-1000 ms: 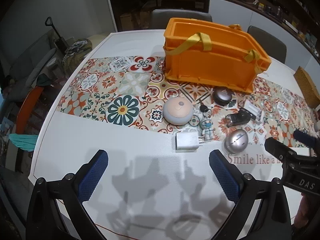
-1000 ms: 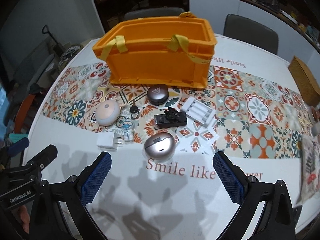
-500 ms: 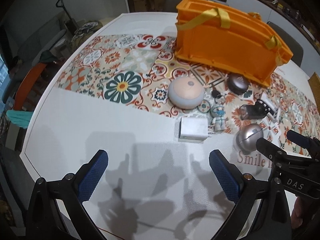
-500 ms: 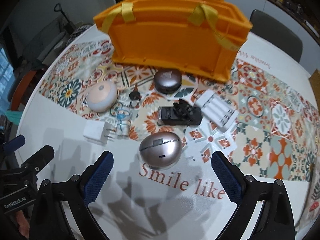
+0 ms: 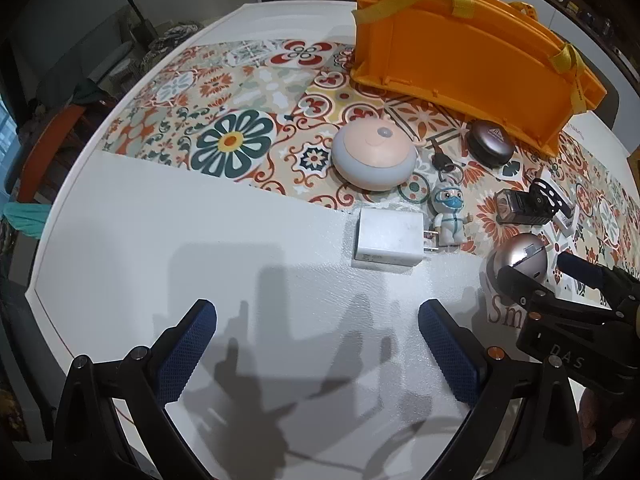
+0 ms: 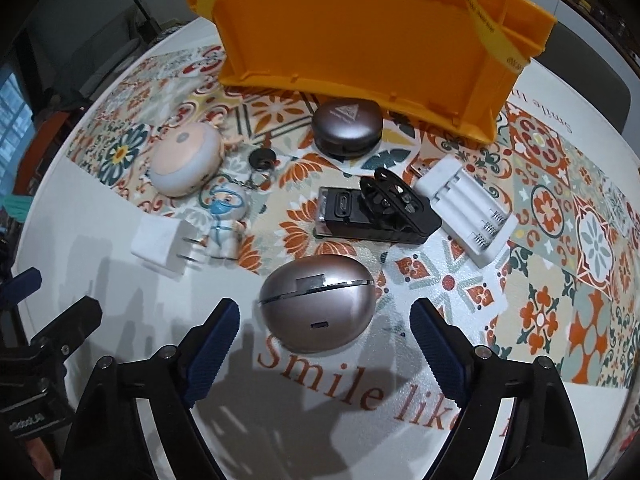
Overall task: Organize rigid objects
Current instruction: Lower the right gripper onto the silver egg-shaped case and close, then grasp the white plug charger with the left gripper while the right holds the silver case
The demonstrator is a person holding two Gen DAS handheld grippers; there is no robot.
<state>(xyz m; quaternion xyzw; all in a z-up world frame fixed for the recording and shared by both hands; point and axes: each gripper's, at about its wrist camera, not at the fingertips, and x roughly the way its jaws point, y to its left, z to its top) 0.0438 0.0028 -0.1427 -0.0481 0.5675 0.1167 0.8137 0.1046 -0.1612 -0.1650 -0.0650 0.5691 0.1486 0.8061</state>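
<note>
Black tool (image 6: 324, 344); blue textured pads (image 6: 210, 350)

I see both feeds lit from overhead, bright on the white table (image 5: 168, 216) and falling off to dark at the room's edges. Several overlapping shadows of the fingers spread across the tabletop in front of me, which tells me there is more than 1 lamp. The silver egg-shaped case (image 6: 318, 302) carries soft glare along its top. Fisheye distortion bows the orange crate (image 6: 360, 40) and the table rim, and black vignetting fills the corners. Focus is sharp in the centre.
</note>
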